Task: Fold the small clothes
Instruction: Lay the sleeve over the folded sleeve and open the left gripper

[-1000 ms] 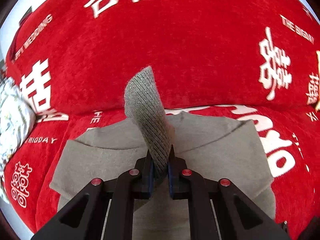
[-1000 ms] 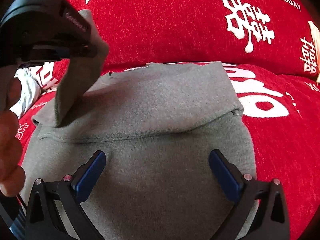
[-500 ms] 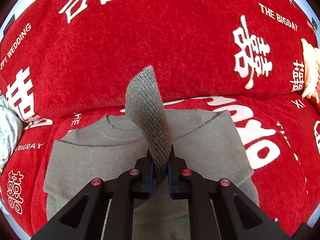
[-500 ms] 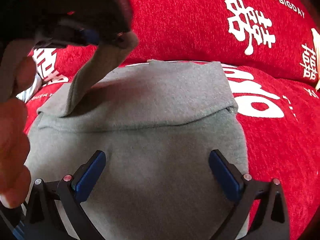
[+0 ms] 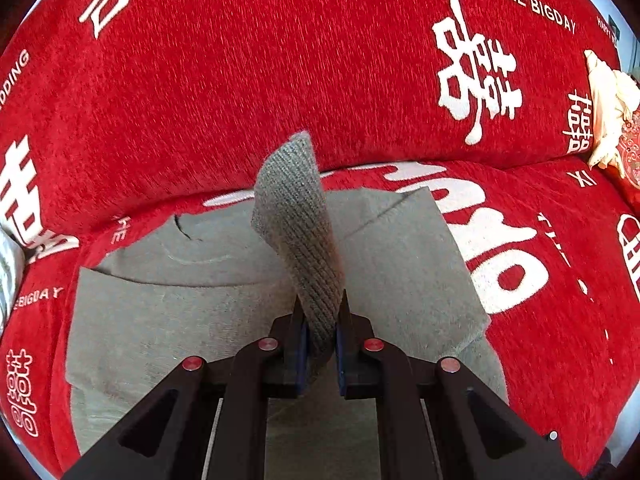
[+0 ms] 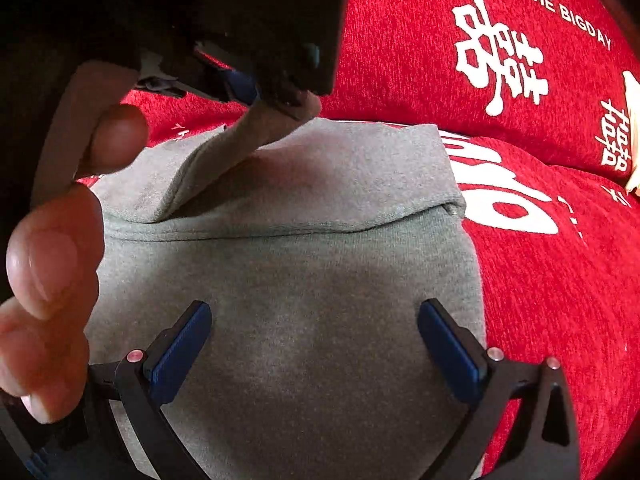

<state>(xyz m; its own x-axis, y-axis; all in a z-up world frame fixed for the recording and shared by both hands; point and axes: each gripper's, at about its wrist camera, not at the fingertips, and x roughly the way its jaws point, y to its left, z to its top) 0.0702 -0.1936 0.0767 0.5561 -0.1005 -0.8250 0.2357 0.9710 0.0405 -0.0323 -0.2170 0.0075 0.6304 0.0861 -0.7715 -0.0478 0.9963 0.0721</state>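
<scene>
A small grey sweater [image 5: 168,312] lies flat on a red sofa seat, its right sleeve folded in over the body [image 6: 320,200]. My left gripper [image 5: 320,320] is shut on the ribbed cuff [image 5: 296,216] of the left sleeve and holds it up above the body. In the right wrist view the left gripper [image 6: 276,96] carries that sleeve [image 6: 224,152] over the sweater's upper part. My right gripper [image 6: 316,332] is open and empty, hovering over the sweater's lower body.
The red sofa cover [image 5: 280,60] with white lettering rises as a backrest behind the sweater. A cream and red cushion [image 5: 612,108] sits at the far right. A pale patterned cloth [image 5: 6,268] lies at the left edge. A hand [image 6: 48,280] fills the right wrist view's left side.
My left gripper has carried the sleeve cuff to the right, across the sweater's body. The right gripper has stayed open, nearly in the same place.
</scene>
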